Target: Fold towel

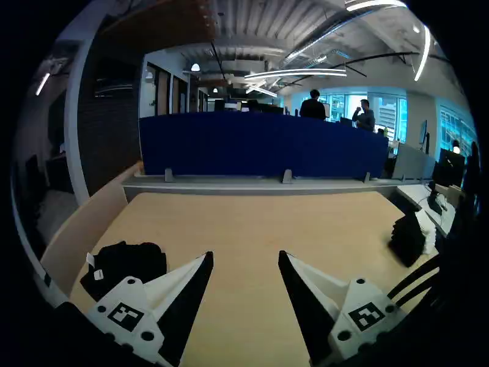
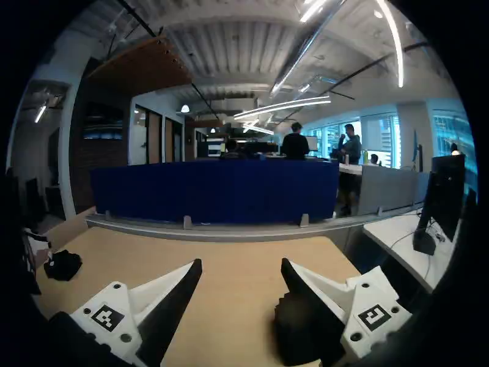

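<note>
A crumpled black towel (image 1: pixel 125 263) lies on the wooden table (image 1: pixel 257 226) near its left edge, just beyond my left gripper's left finger. My left gripper (image 1: pixel 244 260) hangs open over bare tabletop with nothing between its fingers. A stack of folded black towels (image 1: pixel 408 237) sits at the table's right edge. In the right gripper view the same stack (image 2: pixel 299 324) lies close under the right finger, partly hidden by it. My right gripper (image 2: pixel 241 266) is open and holds nothing. The crumpled towel (image 2: pixel 63 264) shows far off to the left there.
A blue divider panel (image 1: pixel 257 144) on a grey rail closes off the table's far side, with people standing behind it. A neighbouring desk with a dark monitor (image 2: pixel 441 202) stands to the right. A wooden side panel (image 1: pixel 79 226) borders the table's left.
</note>
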